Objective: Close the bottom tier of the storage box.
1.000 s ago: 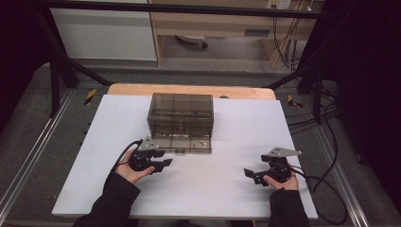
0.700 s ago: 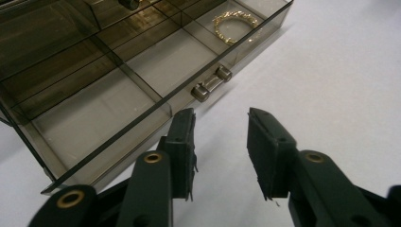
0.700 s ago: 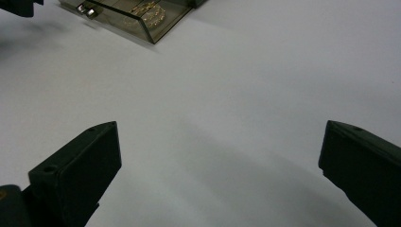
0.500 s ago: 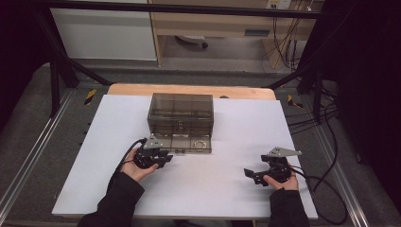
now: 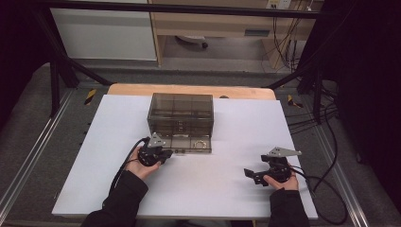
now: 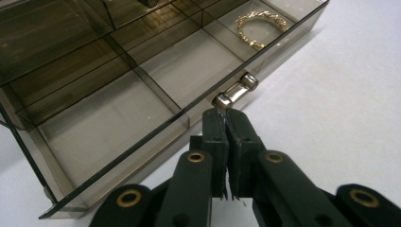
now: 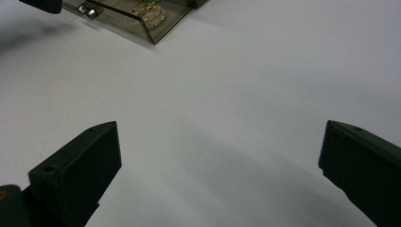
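A smoky see-through box (image 5: pixel 180 116) stands at the middle of the white table (image 5: pixel 94 189), toward its far edge, with its bottom drawer (image 6: pixel 142 101) pulled out toward the near side. The left gripper (image 6: pixel 226 113) sits at the drawer's near left front, its jaws having just been closing; they now stand pressed together, tips right at the left end of the small metal handle (image 6: pixel 235 90) on the drawer front. Whether any of the handle is pinched between them cannot be told; the bar itself lies just beyond the tips. A gold bracelet (image 6: pixel 261 28) lies in the drawer's right compartment, beyond the handle. The right gripper (image 5: pixel 249 174) rests on the table well to the right of the box and nearer, jaws spread wide with nothing between them.
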